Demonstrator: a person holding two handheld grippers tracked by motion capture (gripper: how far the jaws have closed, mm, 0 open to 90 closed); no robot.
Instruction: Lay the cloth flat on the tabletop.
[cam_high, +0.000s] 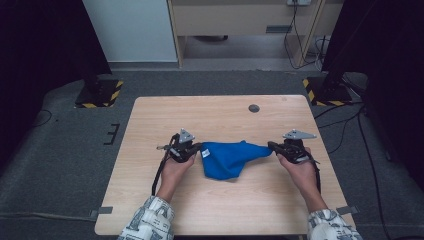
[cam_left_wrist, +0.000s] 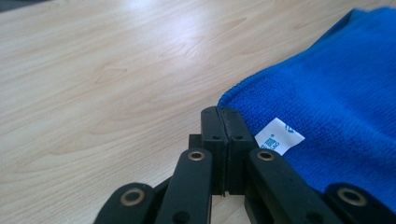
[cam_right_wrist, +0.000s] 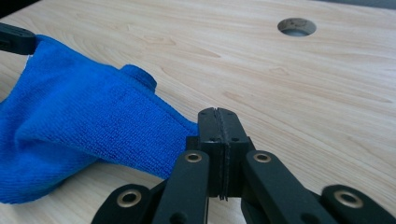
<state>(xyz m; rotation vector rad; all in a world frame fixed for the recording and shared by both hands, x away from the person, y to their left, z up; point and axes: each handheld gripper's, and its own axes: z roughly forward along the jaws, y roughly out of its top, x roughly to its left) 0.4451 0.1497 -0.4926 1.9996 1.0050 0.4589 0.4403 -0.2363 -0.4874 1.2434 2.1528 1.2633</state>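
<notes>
Blue microfibre cloth (cam_high: 227, 159): light, limp, sags mid-span. Left gripper (cam_high: 198, 148) pinches its 9 o'clock corner, right gripper (cam_high: 271, 145) its 3 o'clock corner; best gripped at the hems.

lab: black curtains (cam_high: 40, 45), hazard-taped stands (cam_high: 100, 93)

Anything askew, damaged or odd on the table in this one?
Nothing stands out. The blue cloth hangs bunched between the left gripper and right gripper, each shut on a corner, sagging onto the table. Its white label looks intact, with no tears or spills visible.
</notes>
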